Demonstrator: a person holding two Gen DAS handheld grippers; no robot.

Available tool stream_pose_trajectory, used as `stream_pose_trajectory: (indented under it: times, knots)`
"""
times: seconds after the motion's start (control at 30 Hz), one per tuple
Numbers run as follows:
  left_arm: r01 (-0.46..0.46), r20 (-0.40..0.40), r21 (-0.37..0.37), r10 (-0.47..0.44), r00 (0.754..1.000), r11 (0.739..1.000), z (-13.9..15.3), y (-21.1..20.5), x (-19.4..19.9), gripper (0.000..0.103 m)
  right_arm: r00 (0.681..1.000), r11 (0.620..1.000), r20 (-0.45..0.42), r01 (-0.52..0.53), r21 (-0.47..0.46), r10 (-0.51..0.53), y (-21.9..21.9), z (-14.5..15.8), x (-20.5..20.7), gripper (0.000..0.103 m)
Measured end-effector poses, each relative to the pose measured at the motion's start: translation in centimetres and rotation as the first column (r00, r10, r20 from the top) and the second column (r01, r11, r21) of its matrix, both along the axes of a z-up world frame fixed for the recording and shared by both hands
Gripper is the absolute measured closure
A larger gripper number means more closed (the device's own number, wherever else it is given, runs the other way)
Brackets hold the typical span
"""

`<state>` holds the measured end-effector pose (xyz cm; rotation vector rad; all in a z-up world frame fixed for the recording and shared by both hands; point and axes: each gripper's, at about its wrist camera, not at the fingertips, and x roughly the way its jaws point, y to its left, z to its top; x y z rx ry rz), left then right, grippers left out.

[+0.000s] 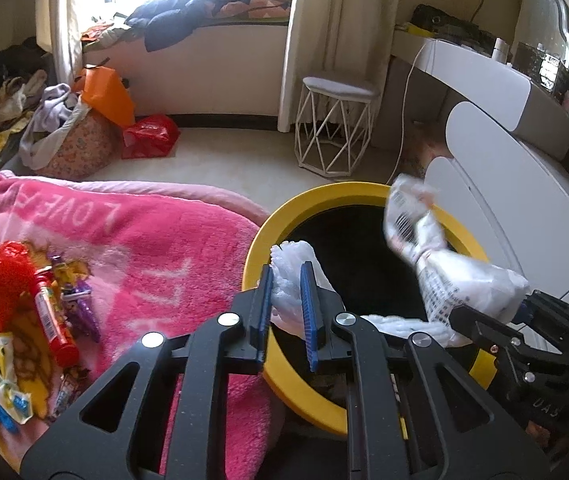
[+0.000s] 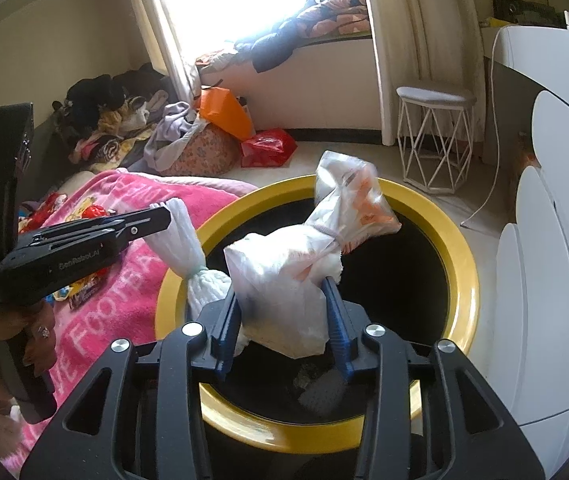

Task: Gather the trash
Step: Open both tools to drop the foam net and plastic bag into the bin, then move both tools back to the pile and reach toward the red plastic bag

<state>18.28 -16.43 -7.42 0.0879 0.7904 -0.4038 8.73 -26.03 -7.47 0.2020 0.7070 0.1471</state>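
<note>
A yellow-rimmed bin (image 1: 260, 236) (image 2: 464, 272) with a dark inside stands beside the bed. My left gripper (image 1: 288, 276) (image 2: 168, 212) is shut on the neck of a small tied white bag (image 1: 290, 256) (image 2: 184, 240) that hangs over the bin's left rim. Over the bin's mouth, my right gripper (image 2: 280, 286) (image 1: 520, 312) has a bigger white plastic bag (image 2: 284, 264) (image 1: 444, 272) with print on it. That bag fills the gap between the blue pads and touches both. Its knotted top is blurred.
Several wrappers and a red candy tube (image 1: 48, 320) lie on the pink blanket (image 1: 144, 248) left of the bin. A white wire stool (image 1: 336, 128), a red bag (image 1: 150, 136) and a clothes pile stand on the floor behind. A white cabinet (image 1: 524, 220) is on the right.
</note>
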Motion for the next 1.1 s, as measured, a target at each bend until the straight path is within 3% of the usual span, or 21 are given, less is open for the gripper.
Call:
stream_pose_trajectory:
  times: [0.07, 0.13, 0.27, 0.3, 0.43, 0.7, 1.1]
  knots:
    - [-0.002, 0.004, -0.020, 0.002, 1.000, 1.000, 0.1, 0.1, 0.0, 0.085, 1.000, 1.000, -0.003, 0.019, 0.003, -0.019, -0.3, -0.1, 0.0, 0.052]
    - [-0.021, 0.019, -0.029, 0.021, 1.000, 0.999, 0.4, 0.3, -0.1, 0.050, 0.999, 0.999, -0.006, 0.033, 0.007, -0.033, -0.6, -0.2, 0.1, 0.046]
    - [-0.052, 0.032, -0.088, 0.055, 0.998, 0.995, 1.0, 1.3, -0.4, 0.032, 0.999, 0.999, 0.004, 0.053, 0.000, -0.053, -0.8, -0.2, 0.0, 0.039]
    - [-0.058, 0.036, -0.102, 0.062, 0.997, 0.993, 1.1, 1.6, -0.6, 0.023, 0.998, 0.998, 0.008, 0.057, -0.001, -0.057, -0.8, -0.2, -0.1, 0.038]
    - [-0.080, 0.050, -0.143, 0.087, 0.995, 0.987, 1.8, 2.6, -1.2, 0.018, 0.998, 0.998, 0.028, 0.057, -0.017, -0.057, -0.3, 0.1, -0.4, 0.034]
    - [-0.130, 0.092, -0.183, 0.149, 0.985, 0.974, 3.4, 5.0, -2.6, 0.017, 0.996, 0.999, 0.075, 0.046, -0.028, -0.044, 0.9, 1.3, -1.0, 0.027]
    - [-0.202, 0.151, -0.188, 0.231, 0.961, 0.961, 5.1, 8.7, -4.5, 0.013, 0.991, 0.998, 0.137, 0.009, -0.061, 0.000, 3.9, 3.2, -1.6, 0.019]
